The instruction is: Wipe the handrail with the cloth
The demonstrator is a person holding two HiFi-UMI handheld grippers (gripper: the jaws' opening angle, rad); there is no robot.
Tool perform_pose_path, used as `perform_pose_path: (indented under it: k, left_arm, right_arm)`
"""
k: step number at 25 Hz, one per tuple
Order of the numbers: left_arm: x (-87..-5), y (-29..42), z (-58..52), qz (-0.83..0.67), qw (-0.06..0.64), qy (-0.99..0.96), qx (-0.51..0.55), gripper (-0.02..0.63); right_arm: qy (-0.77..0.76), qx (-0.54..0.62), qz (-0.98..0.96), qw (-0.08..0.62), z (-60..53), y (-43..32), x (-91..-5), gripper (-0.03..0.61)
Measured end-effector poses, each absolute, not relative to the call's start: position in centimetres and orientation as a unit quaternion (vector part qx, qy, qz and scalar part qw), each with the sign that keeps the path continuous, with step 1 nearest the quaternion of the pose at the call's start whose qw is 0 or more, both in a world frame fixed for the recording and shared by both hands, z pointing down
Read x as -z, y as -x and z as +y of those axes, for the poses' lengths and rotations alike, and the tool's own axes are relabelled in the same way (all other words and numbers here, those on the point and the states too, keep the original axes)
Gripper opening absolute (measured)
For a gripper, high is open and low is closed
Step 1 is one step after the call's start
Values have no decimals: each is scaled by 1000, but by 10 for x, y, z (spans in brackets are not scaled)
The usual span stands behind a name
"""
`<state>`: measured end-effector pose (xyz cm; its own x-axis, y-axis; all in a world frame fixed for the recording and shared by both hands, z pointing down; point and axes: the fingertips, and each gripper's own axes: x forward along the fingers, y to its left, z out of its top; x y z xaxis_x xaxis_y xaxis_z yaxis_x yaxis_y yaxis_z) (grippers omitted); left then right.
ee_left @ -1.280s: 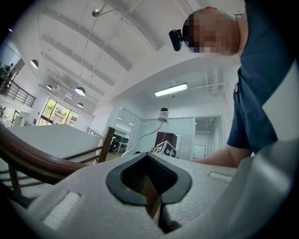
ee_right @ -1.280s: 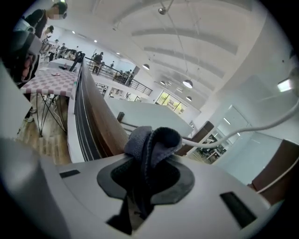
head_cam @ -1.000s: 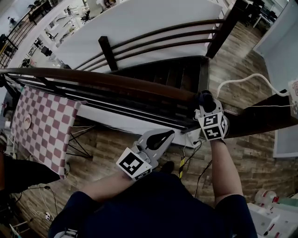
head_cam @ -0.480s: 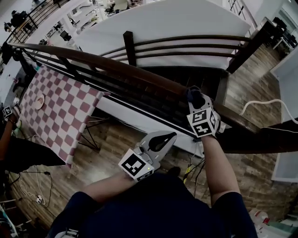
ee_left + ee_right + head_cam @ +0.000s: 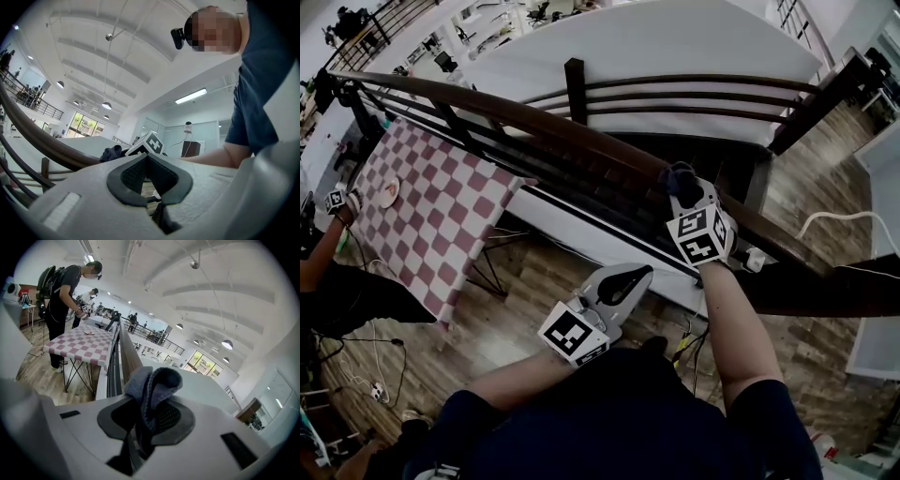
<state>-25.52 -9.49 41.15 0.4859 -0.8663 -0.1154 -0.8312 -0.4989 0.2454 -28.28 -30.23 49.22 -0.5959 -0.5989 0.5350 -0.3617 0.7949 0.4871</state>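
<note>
The dark wooden handrail [image 5: 534, 117] runs from upper left down to the right in the head view. A dark blue-grey cloth [image 5: 680, 176] lies on top of it, and my right gripper [image 5: 682, 189] is shut on that cloth, its marker cube toward me. The right gripper view has the cloth [image 5: 154, 380] bunched between the jaws of the right gripper [image 5: 147, 413], with the handrail [image 5: 126, 352] stretching ahead. My left gripper [image 5: 645, 272] hangs below the rail, shut and holding nothing. From the left gripper [image 5: 146, 157] I see the handrail [image 5: 37, 140] and the cloth [image 5: 112, 152].
A red-and-white checkered table [image 5: 422, 216] stands beyond the railing at left, with a person [image 5: 61, 296] beside it. Thin metal bars [image 5: 581, 187] run under the handrail. A dark post [image 5: 575, 80] and stair rails lie further back. A white cable [image 5: 834, 220] crosses the wooden floor at right.
My right gripper has slid with the cloth leftward along the handrail, away from the corner and closer to the checkered table. The left gripper has kept its place.
</note>
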Motion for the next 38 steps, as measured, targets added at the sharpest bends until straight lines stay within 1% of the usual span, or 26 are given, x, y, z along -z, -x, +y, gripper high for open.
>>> perform_pose_path:
  k: [3,10,15,28,33,38]
  left_arm:
    - [-411,237,-99,-483,80,-865,108,-5]
    - [-406,173,-113,-440,76,-890,92,-5]
    - [-407,119,-122,-401,75,-909,82,-5]
    - [-411,-45,-134,-289,84,-952,52,-5]
    - [-412,-97,-137,-263,80,-961,37,-5]
    - [-415,-129,-136,-248,84,-965,31,-5]
  right_arm:
    - [-281,172,-872,362,-305,260,-493,89]
    - [-327,155,-858,364,-319,168,-493,89]
    - [-371,131,-843,367,-326,88,-498,89]
    - [-484,83,-787,373,-335,-149,-498,89]
    - [-514,68,-772,368,-336,-220,-497,89]
    - [-537,55,-760,363,-333,-268,-498,89]
